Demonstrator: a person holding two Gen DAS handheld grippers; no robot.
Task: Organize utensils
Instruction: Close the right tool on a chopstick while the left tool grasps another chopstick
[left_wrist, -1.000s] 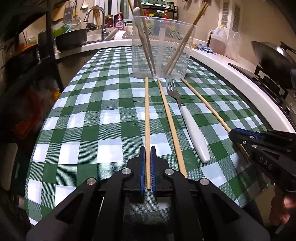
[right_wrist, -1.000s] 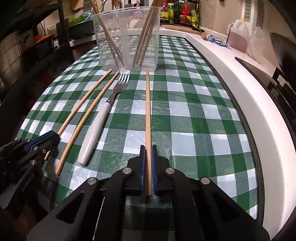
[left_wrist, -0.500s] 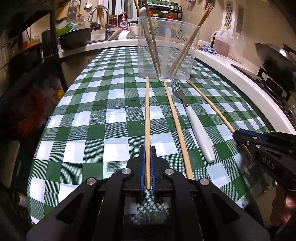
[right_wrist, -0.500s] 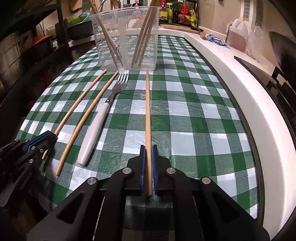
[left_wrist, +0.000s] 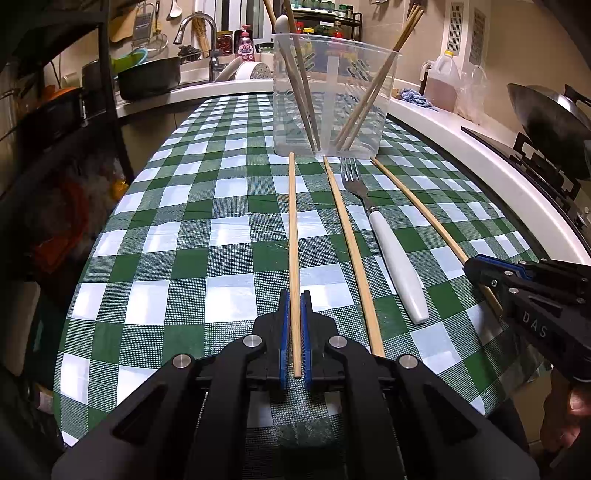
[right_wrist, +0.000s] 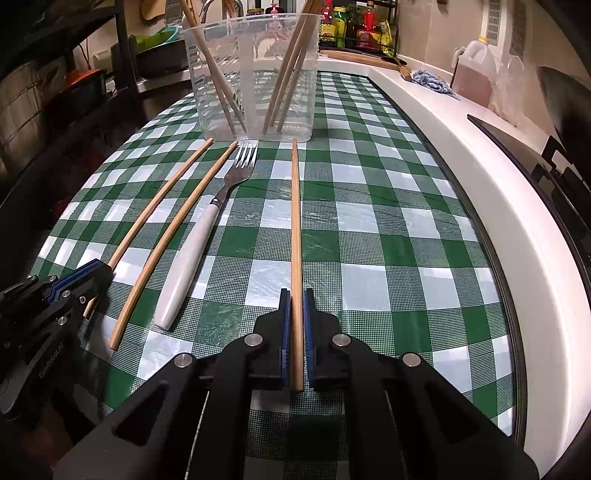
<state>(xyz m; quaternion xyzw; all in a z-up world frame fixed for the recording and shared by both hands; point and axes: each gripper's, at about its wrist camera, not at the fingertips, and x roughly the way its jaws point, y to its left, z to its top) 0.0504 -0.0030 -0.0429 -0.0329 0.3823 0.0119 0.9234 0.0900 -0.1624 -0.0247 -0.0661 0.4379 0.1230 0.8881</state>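
My left gripper (left_wrist: 294, 295) is shut on the near end of a wooden chopstick (left_wrist: 292, 229) that points at the clear plastic container (left_wrist: 334, 96). My right gripper (right_wrist: 296, 293) is shut on another chopstick (right_wrist: 295, 214), the rightmost one. Between them a third chopstick (left_wrist: 351, 251) and a white-handled fork (left_wrist: 391, 254) lie on the green checked tablecloth (left_wrist: 207, 236). The container (right_wrist: 255, 77) holds several chopsticks leaning upright. The right gripper also shows in the left wrist view (left_wrist: 476, 267), and the left gripper shows in the right wrist view (right_wrist: 99, 273).
A white counter edge (right_wrist: 498, 206) runs along the right, with a stove and wok (left_wrist: 550, 118) behind it. An oil jug (left_wrist: 441, 85) and a blue cloth (left_wrist: 415, 98) stand at the back right. A sink with pans (left_wrist: 147, 77) is at the back left. A dark shelf (left_wrist: 55, 110) is on the left.
Both grippers have moved slightly forward toward the container with their chopsticks held. The loose chopstick and the fork have not moved.
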